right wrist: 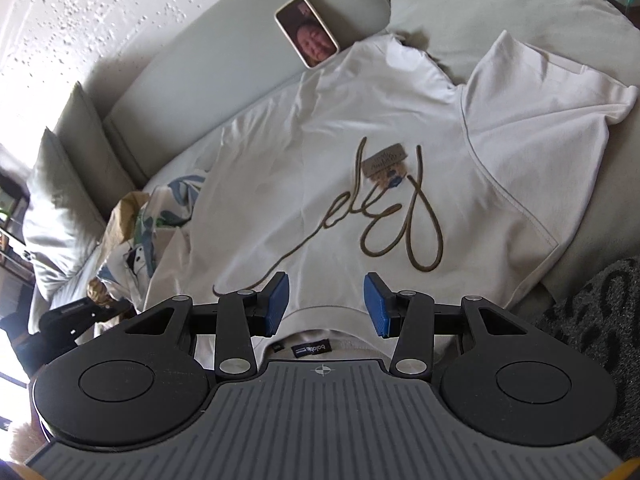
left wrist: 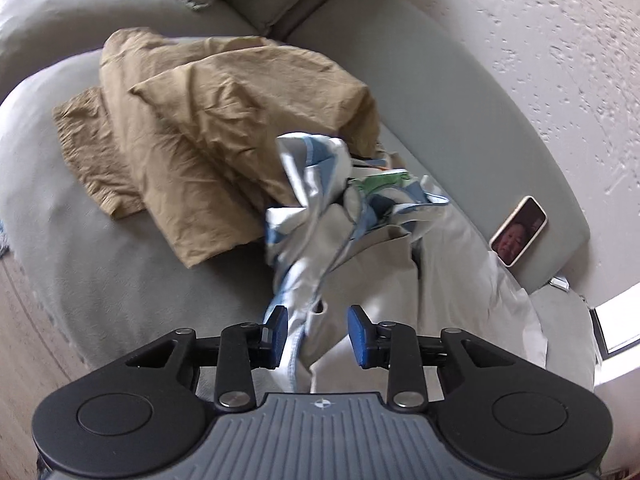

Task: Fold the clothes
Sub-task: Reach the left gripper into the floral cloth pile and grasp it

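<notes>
A white T-shirt (right wrist: 360,128) with brown script lettering lies spread flat on the grey sofa; its collar label is near my right gripper (right wrist: 326,304), which is open just above the collar edge. In the left wrist view the shirt's white cloth (left wrist: 452,280) lies at the right. My left gripper (left wrist: 318,336) is open, with white and blue-patterned cloth (left wrist: 320,200) passing between its blue pads without being pinched. A crumpled tan garment (left wrist: 208,120) lies beyond it on the seat.
A phone (right wrist: 307,32) with a lit screen leans on the sofa back; it also shows in the left wrist view (left wrist: 519,231). Cushions (right wrist: 60,200) stand at the left. Wooden floor (left wrist: 24,340) lies beside the sofa. A dark patterned rug (right wrist: 600,332) is at the right.
</notes>
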Tool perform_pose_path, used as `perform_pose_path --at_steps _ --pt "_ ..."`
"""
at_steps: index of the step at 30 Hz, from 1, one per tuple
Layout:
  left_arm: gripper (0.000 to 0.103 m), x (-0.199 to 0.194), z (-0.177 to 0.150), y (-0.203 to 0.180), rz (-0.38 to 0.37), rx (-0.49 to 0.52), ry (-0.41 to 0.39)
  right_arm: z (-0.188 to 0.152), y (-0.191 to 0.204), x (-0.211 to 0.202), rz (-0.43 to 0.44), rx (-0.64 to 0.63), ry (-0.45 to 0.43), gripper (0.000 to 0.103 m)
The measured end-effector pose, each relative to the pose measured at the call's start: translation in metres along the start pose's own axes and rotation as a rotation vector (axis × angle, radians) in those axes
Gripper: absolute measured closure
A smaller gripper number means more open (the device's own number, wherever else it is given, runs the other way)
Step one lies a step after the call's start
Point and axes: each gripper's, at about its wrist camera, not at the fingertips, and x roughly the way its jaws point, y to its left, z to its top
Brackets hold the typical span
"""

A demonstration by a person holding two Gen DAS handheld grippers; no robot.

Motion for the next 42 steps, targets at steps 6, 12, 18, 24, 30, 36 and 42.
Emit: perform_pose_path --at_steps 6,12,18,24,30,36,42 --pt "0.074 0.01 -0.001 -0.007 0.027 0.044 0.014 -0.002 0.005 0.005 0.008 -0.017 0.023 0.055" --pt "0.078 0.018 0.0 -0.008 0.036 0.063 0.034 -0.003 0.005 0.005 0.006 -0.02 0.026 0.055" --pt "0.093 0.021 -0.002 -0.012 0.095 0.103 0.038 -0.004 0.002 0.007 0.008 -0.008 0.038 0.055" --pt "0.103 0.014 -0.004 -0.014 0.112 0.142 0.017 -0.005 0.001 0.008 0.014 0.001 0.05 0.055" --pt "0.103 -0.02 -0.009 -0.036 0.077 0.254 -0.108 -0.006 0.0 0.008 0.023 0.01 0.053 0.055" --pt "0.103 -0.064 -0.009 -0.038 0.032 0.282 -0.214 -0.005 -0.003 0.004 0.038 0.031 0.05 0.055" --pt "0.103 -0.043 -0.001 -0.007 0.118 0.309 -0.195 -0.005 -0.007 0.004 0.045 0.042 0.054 0.055"
